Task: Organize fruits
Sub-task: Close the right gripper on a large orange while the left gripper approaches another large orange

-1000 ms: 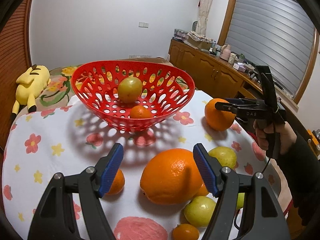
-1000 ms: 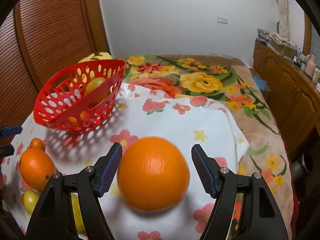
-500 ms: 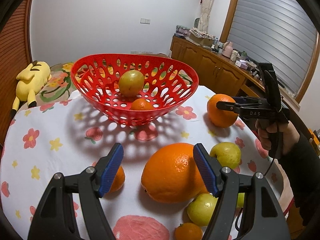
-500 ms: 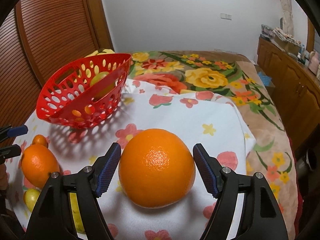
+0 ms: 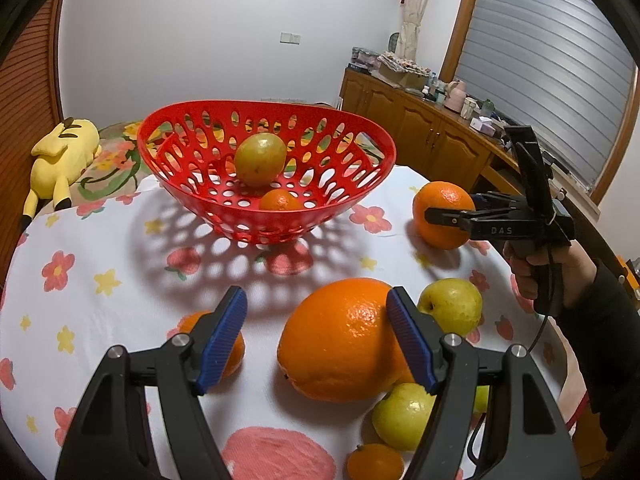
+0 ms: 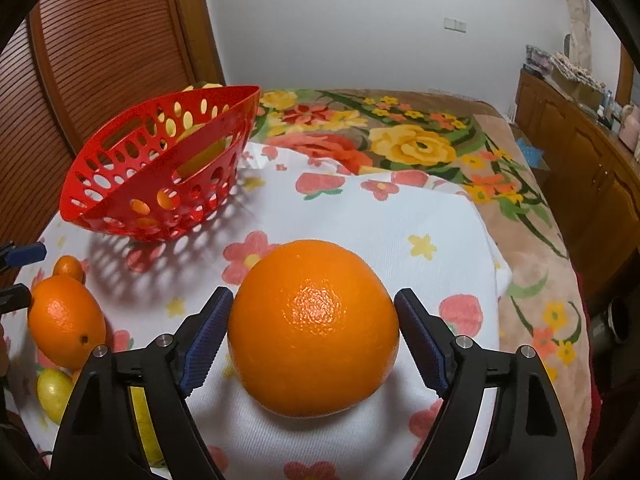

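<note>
The right gripper straddled a large orange on the cloth-covered surface — fingers wide, barely apart from it; the left gripper gaped beside another orange — near the red basket.

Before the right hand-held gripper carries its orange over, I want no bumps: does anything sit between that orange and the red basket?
Nothing visible does. The orange sits between the right hand-held gripper pads, and only bare flowered cloth lies between it and the red basket. The other fruits lie off to the left.
</note>
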A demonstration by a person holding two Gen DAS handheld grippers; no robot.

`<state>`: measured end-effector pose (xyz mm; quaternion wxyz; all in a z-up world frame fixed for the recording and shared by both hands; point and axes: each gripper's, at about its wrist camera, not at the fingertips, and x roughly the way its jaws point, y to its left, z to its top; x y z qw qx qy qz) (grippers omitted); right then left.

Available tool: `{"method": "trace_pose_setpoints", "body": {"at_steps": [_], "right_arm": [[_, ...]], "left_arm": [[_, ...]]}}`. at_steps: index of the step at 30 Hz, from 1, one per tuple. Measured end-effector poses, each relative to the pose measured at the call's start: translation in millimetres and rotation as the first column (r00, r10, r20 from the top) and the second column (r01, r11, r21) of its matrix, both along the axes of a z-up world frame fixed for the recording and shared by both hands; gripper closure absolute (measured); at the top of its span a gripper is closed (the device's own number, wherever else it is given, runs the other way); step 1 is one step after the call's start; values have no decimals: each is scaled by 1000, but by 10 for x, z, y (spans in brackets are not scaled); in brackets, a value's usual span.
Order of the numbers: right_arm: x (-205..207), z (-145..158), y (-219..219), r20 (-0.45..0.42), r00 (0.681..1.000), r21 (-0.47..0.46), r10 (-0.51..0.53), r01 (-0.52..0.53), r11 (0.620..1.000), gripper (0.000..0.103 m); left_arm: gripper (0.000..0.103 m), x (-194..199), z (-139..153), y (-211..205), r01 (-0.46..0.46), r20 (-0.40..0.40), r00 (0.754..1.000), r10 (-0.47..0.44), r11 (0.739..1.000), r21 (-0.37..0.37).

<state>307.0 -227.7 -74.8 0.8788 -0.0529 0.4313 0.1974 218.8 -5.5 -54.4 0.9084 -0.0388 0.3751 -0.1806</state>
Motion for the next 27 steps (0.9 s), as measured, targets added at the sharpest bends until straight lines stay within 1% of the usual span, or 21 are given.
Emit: {"method": "trace_pose_setpoints", "body": {"at_steps": [6, 8, 14, 21, 23, 26, 27], "right_arm": [[-14, -19, -17, -17, 1000, 0, 1, -1, 1000, 18], [-35, -9, -27, -16, 1000, -1, 3, -3, 1000, 19], [-108, 4, -66, -11, 1000, 6, 4, -4, 1000, 19], [-133, 2, -111, -10, 1000, 28, -1, 1, 1000, 19], [-134, 1, -111, -10, 1000, 28, -2, 2, 1000, 19], [-136, 0, -112, -10, 1000, 26, -1, 1, 1000, 19], [-135, -1, -113, -10, 1000, 26, 0, 0, 1000, 18]], "left_arm": [[30, 20, -21, -52, 13, -9, 1000, -13, 1000, -8], [30, 37, -31, -78, 22, -14, 1000, -22, 1000, -13], [26, 101, -86, -133, 43, -52, 998, -45, 998, -41], [26, 85, -113, -229, 63, -64, 996, -64, 998, -25], [24, 85, -132, -253, 63, -63, 996, -64, 998, -5], [20, 120, -178, -238, 66, -82, 994, -68, 997, -29], [17, 132, -193, -234, 68, -88, 994, -71, 997, -31]]}}
